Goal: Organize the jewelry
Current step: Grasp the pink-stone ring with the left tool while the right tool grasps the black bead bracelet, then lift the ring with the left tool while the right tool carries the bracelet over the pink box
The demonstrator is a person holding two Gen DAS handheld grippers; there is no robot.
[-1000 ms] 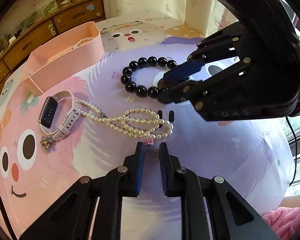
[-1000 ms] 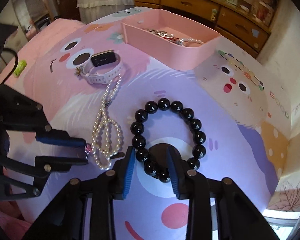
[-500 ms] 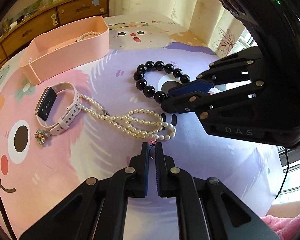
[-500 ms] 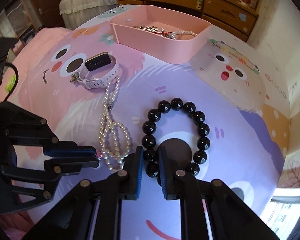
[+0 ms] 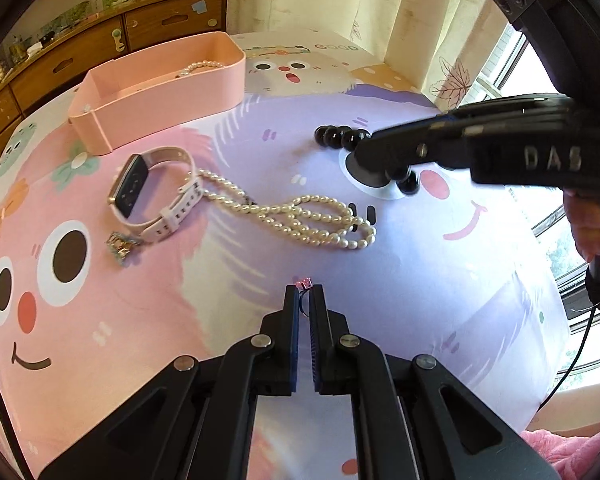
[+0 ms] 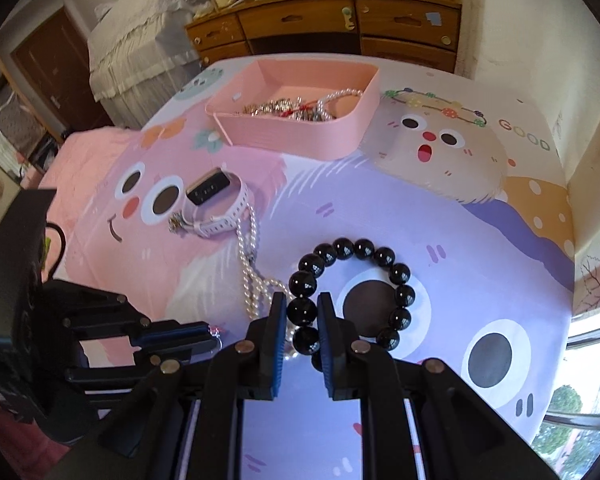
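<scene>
Pinching black bead bracelet between pads.

The left gripper points steeply down, its jaws closed nearly together on a small ring with a pink stone that pokes out at their tips. In the right wrist view this gripper comes in from the lower left, black linkages spread behind slim blue-edged fingers. The right gripper also tilts steeply down, its jaws clamped on one bead of a black bead bracelet. In the left wrist view it reaches in from the right, seen edge-on. A hand wraps its handle at the right edge, fingertips curled around the grip.
</scene>
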